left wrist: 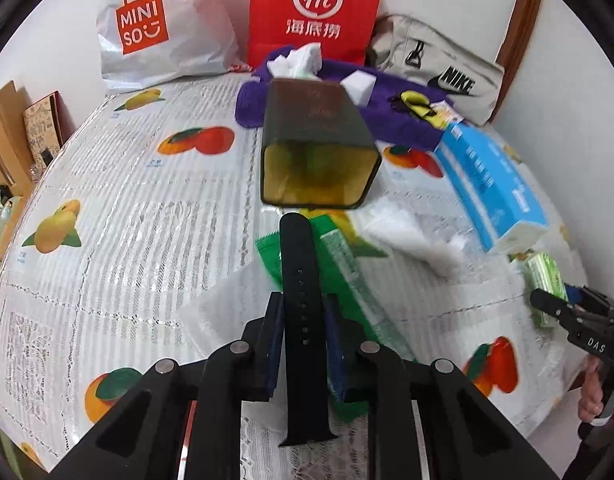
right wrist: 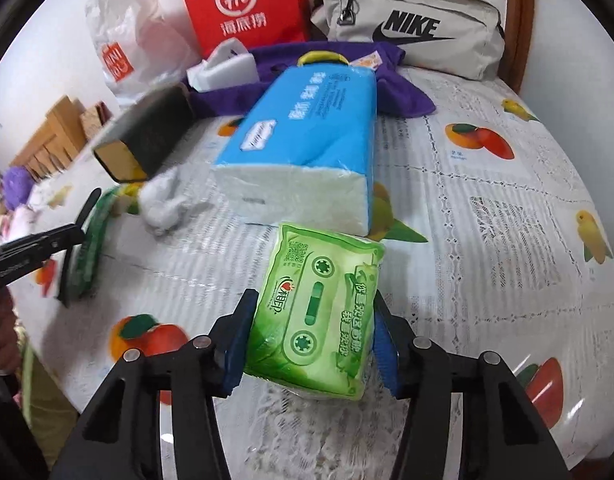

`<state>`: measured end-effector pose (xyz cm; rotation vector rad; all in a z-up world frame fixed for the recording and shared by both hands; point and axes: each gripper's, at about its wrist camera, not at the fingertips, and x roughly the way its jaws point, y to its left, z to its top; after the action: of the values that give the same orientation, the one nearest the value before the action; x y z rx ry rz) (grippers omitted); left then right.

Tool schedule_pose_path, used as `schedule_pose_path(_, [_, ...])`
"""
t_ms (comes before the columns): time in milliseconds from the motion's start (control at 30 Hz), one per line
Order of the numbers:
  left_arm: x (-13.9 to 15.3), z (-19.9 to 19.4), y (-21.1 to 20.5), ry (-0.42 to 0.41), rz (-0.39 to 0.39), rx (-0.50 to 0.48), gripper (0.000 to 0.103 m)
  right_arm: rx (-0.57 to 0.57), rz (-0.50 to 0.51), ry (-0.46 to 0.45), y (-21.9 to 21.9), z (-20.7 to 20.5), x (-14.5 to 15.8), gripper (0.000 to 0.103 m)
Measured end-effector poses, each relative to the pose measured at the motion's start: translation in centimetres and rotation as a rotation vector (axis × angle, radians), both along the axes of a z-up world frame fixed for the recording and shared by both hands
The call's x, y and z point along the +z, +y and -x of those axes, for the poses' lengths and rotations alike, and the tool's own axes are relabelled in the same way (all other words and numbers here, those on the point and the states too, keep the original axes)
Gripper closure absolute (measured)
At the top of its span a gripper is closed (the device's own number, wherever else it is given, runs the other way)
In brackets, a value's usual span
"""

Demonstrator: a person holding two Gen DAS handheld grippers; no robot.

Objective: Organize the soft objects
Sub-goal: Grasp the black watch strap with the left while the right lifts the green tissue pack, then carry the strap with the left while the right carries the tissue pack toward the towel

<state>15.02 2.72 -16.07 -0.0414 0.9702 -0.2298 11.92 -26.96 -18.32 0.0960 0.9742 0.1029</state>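
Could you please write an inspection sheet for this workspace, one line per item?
Surface: tablecloth with fruit print.
Job's things: black strap; green tissue pack; blue tissue pack; purple towel.
Clutter: dark tin lying on its side; green wrapper.
Grippers: left gripper shut on the strap; right gripper around the green pack, contact unclear.
Cables: nothing seen.
Surroundings: red bag, white bag, grey pouch.

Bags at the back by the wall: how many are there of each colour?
White bag: 1
Red bag: 1
Beige bag: 1
Total: 3
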Motion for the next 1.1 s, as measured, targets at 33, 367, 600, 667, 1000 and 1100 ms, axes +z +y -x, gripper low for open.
schedule_pose_path(33, [0.2, 0.0, 0.0, -0.004, 0.002, 0.002, 0.084, 0.001, -0.010, -0.007, -0.1, 0.3, 0.4, 0.050])
schedule_pose_path(367, [2.1, -0.2, 0.4, -0.011, 0.053, 0.002, 0.084, 0.004, -0.081, -0.054, -0.9, 1.0, 3.8, 0.050])
schedule_pose_path(600, [3.6, -0.6, 0.2, -0.014, 0.095, -0.008, 0.084, 0.026, -0.077, -0.086, -0.5, 0.5, 6.1, 0.050])
schedule_pose_path(667, [4.2, -0.8, 0.0, -0.021, 0.097, -0.013, 0.084, 0.030, -0.072, -0.093, -0.4, 0.1, 6.7, 0.050])
schedule_pose_path(1000, [7.0, -2.9, -0.5, -0.041, 0.117, -0.025, 0.084, 0.049, -0.051, -0.145, -0.2, -2.6, 10.4, 0.050])
schedule_pose_path(1100, [7.8, -3.8, -0.8, -0.052, 0.115, -0.032, 0.084, 0.052, -0.046, -0.155, -0.3, -3.6, 11.2, 0.050])
